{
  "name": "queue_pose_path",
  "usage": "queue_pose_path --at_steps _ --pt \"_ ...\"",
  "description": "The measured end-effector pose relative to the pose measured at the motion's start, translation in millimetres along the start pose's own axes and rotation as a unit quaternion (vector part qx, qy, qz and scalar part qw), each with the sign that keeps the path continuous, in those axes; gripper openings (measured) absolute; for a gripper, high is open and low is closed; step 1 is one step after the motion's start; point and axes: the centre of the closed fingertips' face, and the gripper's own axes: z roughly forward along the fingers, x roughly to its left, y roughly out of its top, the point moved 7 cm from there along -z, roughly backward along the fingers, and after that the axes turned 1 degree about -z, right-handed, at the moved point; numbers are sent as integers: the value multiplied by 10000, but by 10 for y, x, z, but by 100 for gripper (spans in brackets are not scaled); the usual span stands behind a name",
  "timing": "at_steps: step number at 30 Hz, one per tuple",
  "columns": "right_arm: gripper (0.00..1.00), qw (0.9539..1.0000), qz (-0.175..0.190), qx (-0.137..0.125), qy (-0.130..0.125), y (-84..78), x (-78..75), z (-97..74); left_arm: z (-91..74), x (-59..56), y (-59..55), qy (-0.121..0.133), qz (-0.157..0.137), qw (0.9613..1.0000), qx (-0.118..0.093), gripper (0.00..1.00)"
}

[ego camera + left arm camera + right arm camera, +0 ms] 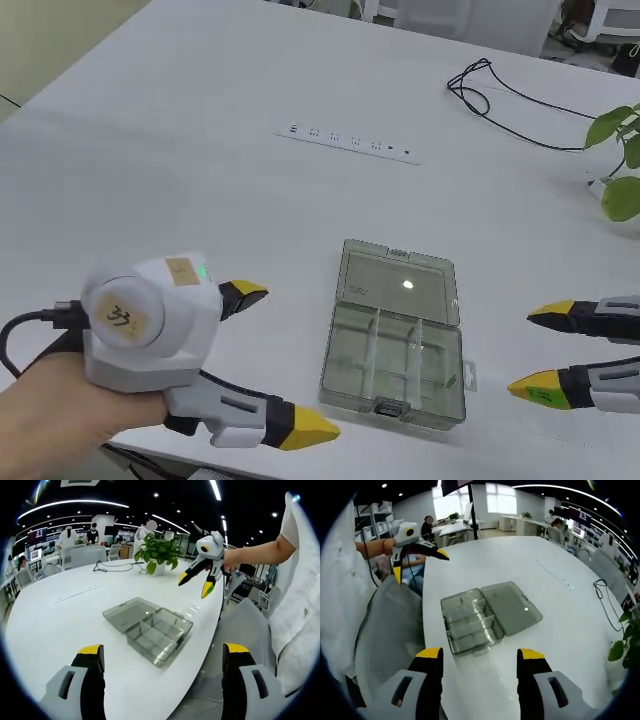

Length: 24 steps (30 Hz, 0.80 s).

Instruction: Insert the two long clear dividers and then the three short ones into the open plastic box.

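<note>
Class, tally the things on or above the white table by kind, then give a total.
Clear plastic box: 1
Power strip: 1
Black cable: 1
Potted plant: 1
Grippers: 2 (left gripper, right gripper)
Total: 6

The left claw (280,360) has a white housing, a round label (122,318) marked 33, a green indicator (203,270), a black cable (30,325) and black, yellow-tipped jaws. The right claw (535,350) has identical jaws. The sleeve (295,535) is white.
</note>
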Motion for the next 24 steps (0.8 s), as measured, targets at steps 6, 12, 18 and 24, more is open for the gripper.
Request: queue_pose_path --at_steps 6,12,18,24 --pt "66 9976 -463 484 142 -165 -16 97 -4 14 -16 15 -23 10000 -1 100" --pt "63 9905 -886 1013 266 -377 -15 265 -6 16 -16 19 -38 10000 -7 100" --pt "56 9841 -1078 1365 371 -607 -133 425 -9 23 -33 30 -82 10000 -9 100" --pt "50 9771 -1210 1696 439 -760 -159 585 -15 28 -43 33 -106 9999 -18 100"
